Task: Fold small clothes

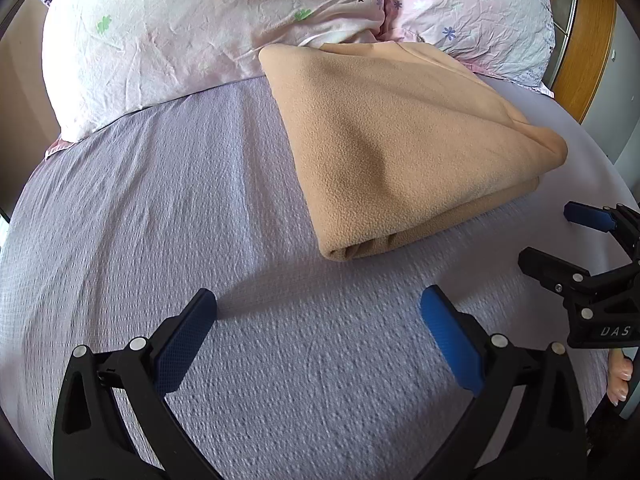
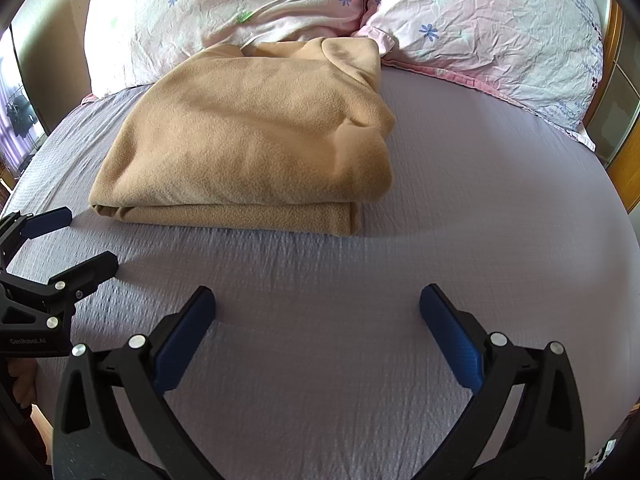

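Note:
A tan fleece cloth [image 1: 400, 148] lies folded in a thick stack on the lavender bed sheet [image 1: 160, 220], its far edge against the pillows. It also shows in the right wrist view [image 2: 256, 136]. My left gripper [image 1: 318, 308] is open and empty, over bare sheet in front of the cloth's near corner. My right gripper [image 2: 318, 306] is open and empty, over bare sheet in front of the cloth. The right gripper also shows at the right edge of the left wrist view [image 1: 560, 240], and the left gripper at the left edge of the right wrist view [image 2: 76, 236], both open.
Two pale pink flowered pillows [image 1: 168, 40] [image 2: 500, 32] lie across the head of the bed behind the cloth. A wooden headboard or frame [image 1: 588, 40] stands at the far right. The bed's left edge drops off near a dark wall [image 2: 44, 72].

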